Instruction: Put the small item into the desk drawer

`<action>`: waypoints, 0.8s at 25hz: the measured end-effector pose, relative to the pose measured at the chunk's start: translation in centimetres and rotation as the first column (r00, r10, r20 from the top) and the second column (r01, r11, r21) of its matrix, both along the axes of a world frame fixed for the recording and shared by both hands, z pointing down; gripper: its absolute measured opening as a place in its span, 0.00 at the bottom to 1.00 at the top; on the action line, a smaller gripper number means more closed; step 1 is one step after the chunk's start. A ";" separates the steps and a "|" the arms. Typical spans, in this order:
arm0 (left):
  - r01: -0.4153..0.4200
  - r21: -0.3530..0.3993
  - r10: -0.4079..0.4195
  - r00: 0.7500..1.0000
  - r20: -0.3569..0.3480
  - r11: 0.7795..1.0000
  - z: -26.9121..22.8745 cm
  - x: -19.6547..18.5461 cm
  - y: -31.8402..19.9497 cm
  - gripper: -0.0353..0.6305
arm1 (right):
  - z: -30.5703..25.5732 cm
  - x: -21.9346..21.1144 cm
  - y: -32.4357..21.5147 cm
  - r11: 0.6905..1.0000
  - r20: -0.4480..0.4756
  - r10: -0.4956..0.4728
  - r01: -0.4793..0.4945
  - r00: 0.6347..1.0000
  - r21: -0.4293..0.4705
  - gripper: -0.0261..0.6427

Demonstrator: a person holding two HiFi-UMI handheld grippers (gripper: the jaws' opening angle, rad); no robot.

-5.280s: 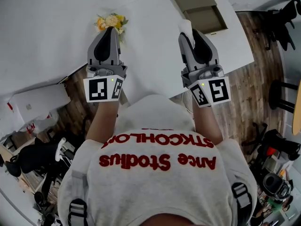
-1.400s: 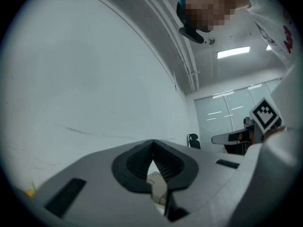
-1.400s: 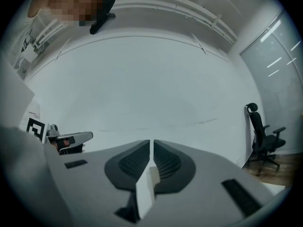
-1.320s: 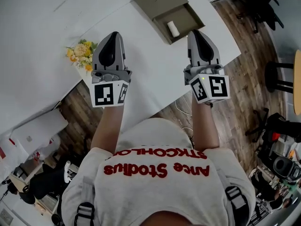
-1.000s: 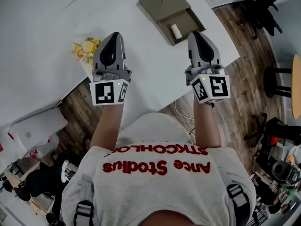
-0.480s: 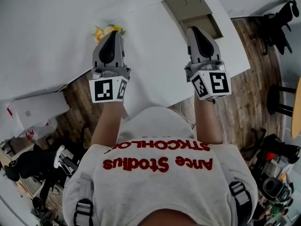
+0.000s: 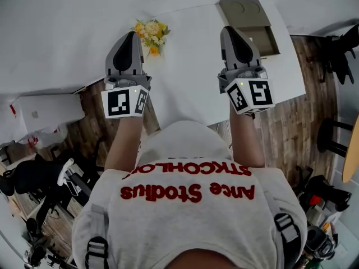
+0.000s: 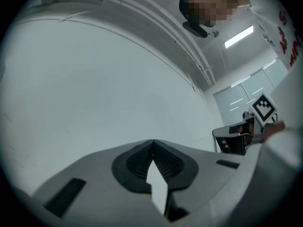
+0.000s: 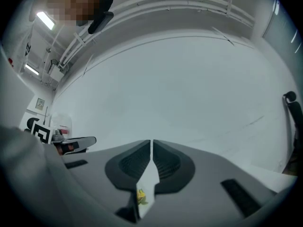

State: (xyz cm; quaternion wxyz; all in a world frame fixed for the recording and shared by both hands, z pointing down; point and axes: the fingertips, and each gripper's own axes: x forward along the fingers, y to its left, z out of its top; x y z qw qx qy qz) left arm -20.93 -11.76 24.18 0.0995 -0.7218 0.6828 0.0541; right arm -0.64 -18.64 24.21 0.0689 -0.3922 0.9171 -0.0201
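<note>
Closest in, a grey sweatshirt (image 7: 188, 206) is seen from above with red lettering printed on it, upside down from here. The big line looks like "Ance Stodius", and the smaller line over it can't be read for sure. Past that, a black-and-white marker cube (image 7: 124, 101) is carried on each gripper. The left gripper (image 7: 133, 35) is held over the white surface (image 7: 185, 77), fingers (image 8: 137, 162) shut tip to tip with nothing gripped. Same deal for the right gripper (image 7: 227, 29): fingers pressed together, nothing held. Further out, a bunch of yellow flowers (image 7: 150, 31) is set on the surface just beyond the left gripper. At the far corner an olive box (image 7: 242, 9) is parked, its drawer (image 7: 265, 38) pulled open and partly covered by the right gripper. The small item can't be spotted in any view.
</note>
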 end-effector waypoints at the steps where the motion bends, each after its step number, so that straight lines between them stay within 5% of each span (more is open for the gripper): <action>1: 0.004 0.002 -0.004 1.000 0.003 1.000 -0.1 -0.3 0.2 0.06 | 0.1 -0.4 0.1 1.000 0.001 -0.006 0.006 1.000 -0.003 0.06; 20: 0.006 0.020 -0.006 1.000 0.014 1.000 -0.9 -1.5 0.1 0.06 | 0.2 -1.3 0.2 1.000 -0.028 -0.011 0.011 1.000 -0.006 0.06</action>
